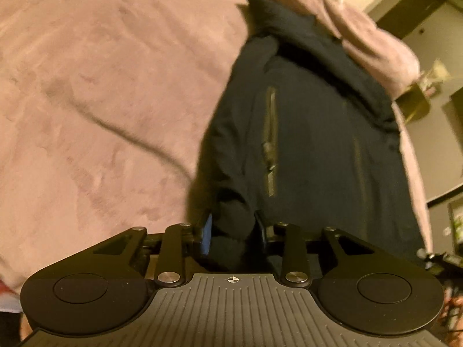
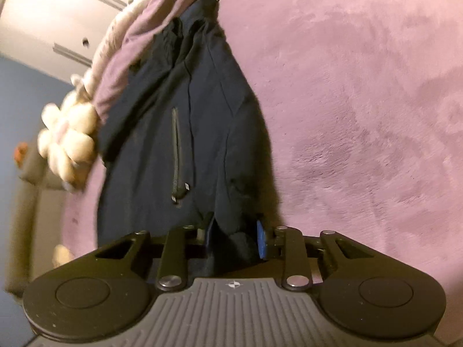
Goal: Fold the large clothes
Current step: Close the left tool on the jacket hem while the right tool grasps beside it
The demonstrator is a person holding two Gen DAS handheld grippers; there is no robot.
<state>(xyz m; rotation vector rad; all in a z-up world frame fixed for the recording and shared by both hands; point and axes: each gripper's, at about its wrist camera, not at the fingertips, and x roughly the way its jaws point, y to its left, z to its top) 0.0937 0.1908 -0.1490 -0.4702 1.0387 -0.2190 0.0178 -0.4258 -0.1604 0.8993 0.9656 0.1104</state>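
Observation:
A dark navy jacket point(image 1: 312, 133) with zip pockets lies stretched out on a pink plush blanket point(image 1: 101, 101). My left gripper point(image 1: 233, 232) is shut on the jacket's near edge, with dark fabric bunched between its blue-padded fingers. The jacket also shows in the right wrist view point(image 2: 179, 121), lying on the same blanket point(image 2: 361, 101). My right gripper point(image 2: 235, 238) is shut on another part of the jacket's near edge, with fabric pinched between its fingers. Both views are motion-blurred.
A white flower-shaped plush toy point(image 2: 68, 141) lies at the blanket's left edge in the right wrist view. A white wardrobe with handles point(image 2: 58, 20) stands behind it. Shelving and small items point(image 1: 428, 86) show beyond the bed's edge in the left wrist view.

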